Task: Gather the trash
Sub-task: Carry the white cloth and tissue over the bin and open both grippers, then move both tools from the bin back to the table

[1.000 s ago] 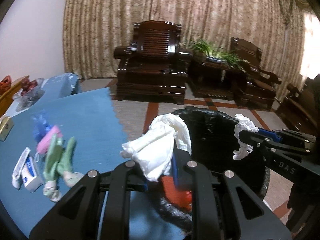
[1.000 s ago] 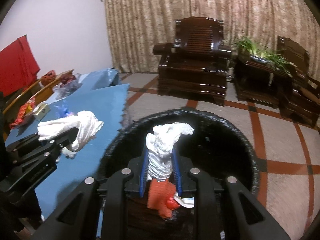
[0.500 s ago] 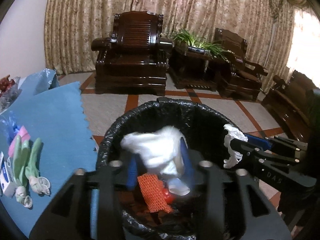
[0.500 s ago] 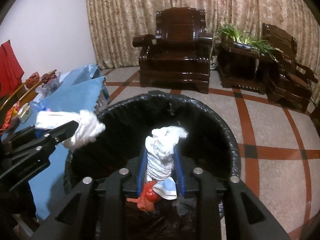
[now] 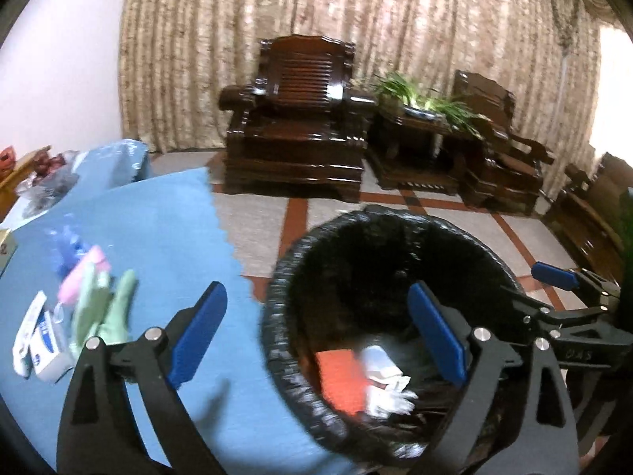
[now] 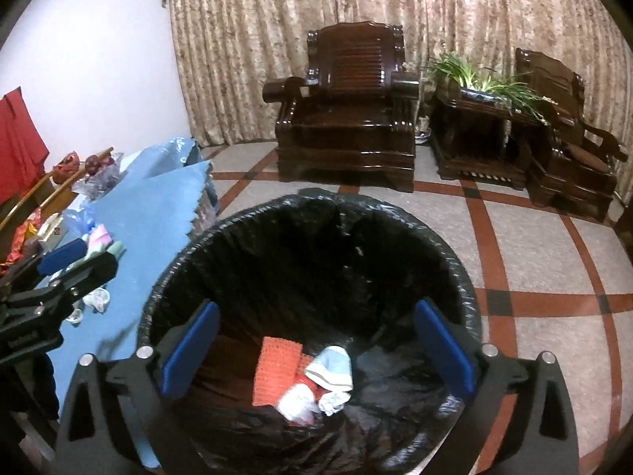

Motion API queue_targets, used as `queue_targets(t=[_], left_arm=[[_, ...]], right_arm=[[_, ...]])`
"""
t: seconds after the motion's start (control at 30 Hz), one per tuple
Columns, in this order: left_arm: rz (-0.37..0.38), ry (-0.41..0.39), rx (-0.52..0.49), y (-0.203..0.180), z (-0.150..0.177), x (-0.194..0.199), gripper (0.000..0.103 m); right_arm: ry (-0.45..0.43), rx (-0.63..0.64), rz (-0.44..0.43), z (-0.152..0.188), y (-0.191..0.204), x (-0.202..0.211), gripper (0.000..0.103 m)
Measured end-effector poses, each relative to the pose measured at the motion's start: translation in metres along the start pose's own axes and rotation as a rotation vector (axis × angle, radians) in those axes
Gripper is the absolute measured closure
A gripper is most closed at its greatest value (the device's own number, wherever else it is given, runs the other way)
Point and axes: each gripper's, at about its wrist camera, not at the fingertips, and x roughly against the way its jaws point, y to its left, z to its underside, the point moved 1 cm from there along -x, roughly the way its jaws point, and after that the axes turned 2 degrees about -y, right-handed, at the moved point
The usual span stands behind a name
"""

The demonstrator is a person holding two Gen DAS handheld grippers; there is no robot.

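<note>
Dim, warm indoor light. Window (image 5: 615,91) glare blown white at right edge. Left view motion-blurred, counter (image 5: 158,237) items smeared; right view sharper. Fisheye bending, black corner vignette.

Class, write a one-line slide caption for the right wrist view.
Right gripper, jaws opening and empty, above the black-lined bin holding crumpled tissues and orange mesh.

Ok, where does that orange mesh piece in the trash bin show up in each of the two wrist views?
Left wrist view: the orange mesh piece lies at the bin's bottom, lower centre, left of the crumpled white tissue.
Right wrist view: the mesh sits low and slightly left of centre, left of a pale blue and white wrapper.
Shared landmark: the black bag-lined bin rim, with the dark wooden armchair behind it.
</note>
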Motion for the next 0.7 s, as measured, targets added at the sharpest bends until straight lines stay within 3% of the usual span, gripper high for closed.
queue_targets(t=[0.7], left_arm=[[-0.327, -0.056, 0.165, 0.151, 0.014, 0.085, 0.011]], right_arm=[[-0.051, 0.164, -0.222, -0.029, 0.131, -0.015, 0.006]])
